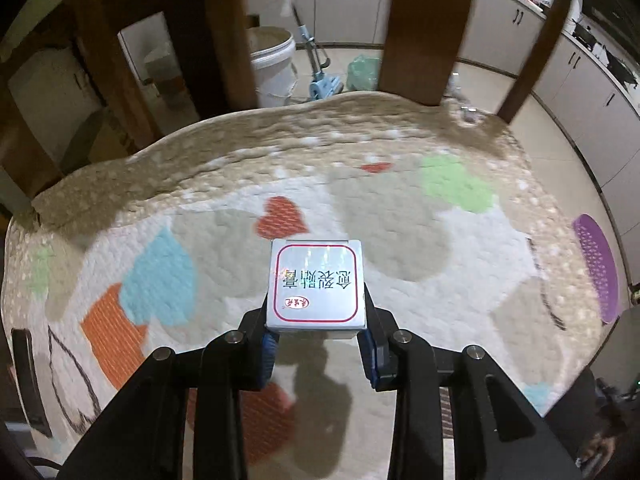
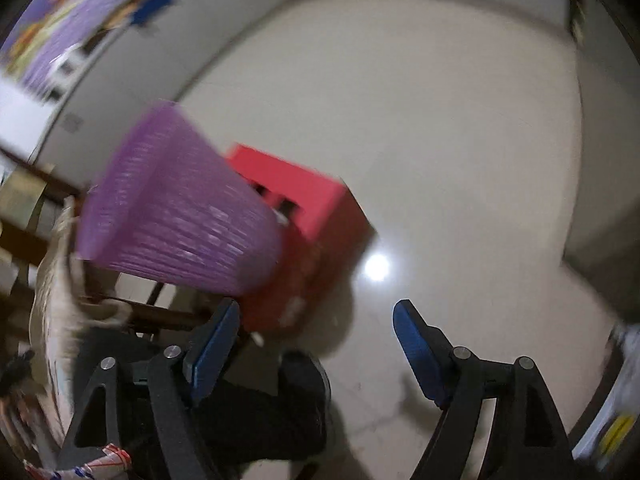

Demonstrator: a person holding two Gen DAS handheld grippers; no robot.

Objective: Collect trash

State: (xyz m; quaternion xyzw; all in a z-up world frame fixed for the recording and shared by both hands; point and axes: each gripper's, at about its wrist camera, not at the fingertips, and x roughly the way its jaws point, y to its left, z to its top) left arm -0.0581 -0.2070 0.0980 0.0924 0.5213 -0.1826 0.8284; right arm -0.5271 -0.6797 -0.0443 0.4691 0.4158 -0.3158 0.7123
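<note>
One box [image 1: 316, 286] pinched in left gripper [image 1: 320, 344], right gripper [image 2: 316, 352] spread and empty: carry step, next calling for release over bin [image 2: 176, 204] ahead-left.

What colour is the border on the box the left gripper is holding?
Red, a rounded square outline on the white box, clearest in the left wrist view.

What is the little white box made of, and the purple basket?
The little white box looks like thin glossy cardboard: light glints off its printed top and its edges are sharply folded. The purple basket looks like moulded plastic, with rows of slits in a smooth, slightly see-through wall, though blur hides the details.
</note>
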